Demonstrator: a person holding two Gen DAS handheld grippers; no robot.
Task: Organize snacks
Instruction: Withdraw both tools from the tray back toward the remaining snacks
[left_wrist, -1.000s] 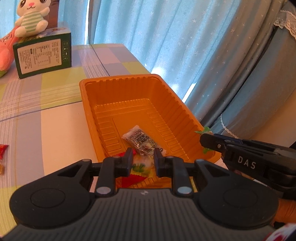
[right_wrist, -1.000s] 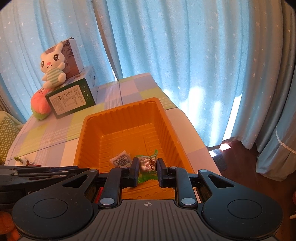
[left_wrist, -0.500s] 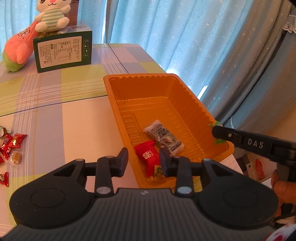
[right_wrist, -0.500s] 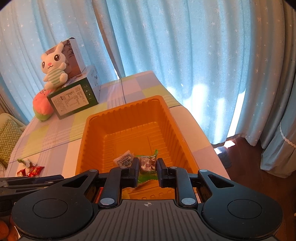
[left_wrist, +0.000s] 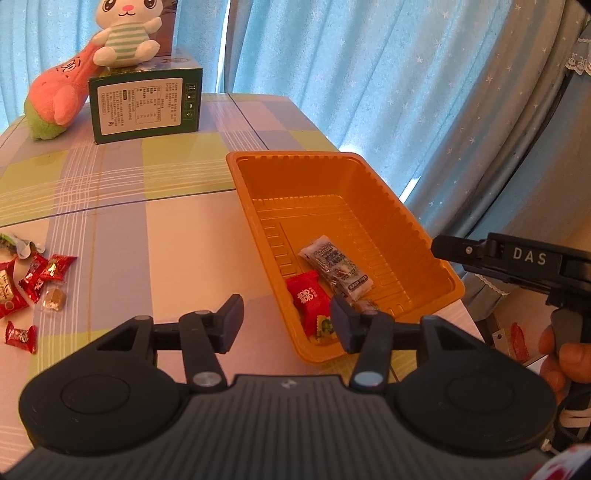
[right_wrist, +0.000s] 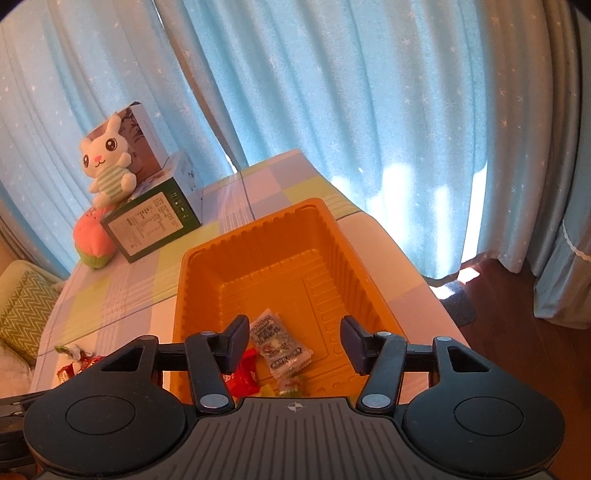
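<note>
1. Snacks split in two groups: a red packet (left_wrist: 308, 297), a silver packet (left_wrist: 334, 266) and a small green-wrapped candy (right_wrist: 290, 384) lie at the near end of the orange tray (left_wrist: 373, 192); loose red candies (left_wrist: 35, 277) sit on the checked tablecloth (left_wrist: 110, 229), well apart to the left.
2. Left gripper (left_wrist: 284, 321) spread wide, holding nothing, hovering over the tray's near-left corner.
3. Right gripper (right_wrist: 293, 341) also spread, empty, above the tray's near end.
4. Green candy partly hidden by the gripper body; possibly two pieces.
5. Green box (left_wrist: 144, 105) with a plush rabbit (left_wrist: 127, 31) at the table's far end.
</note>
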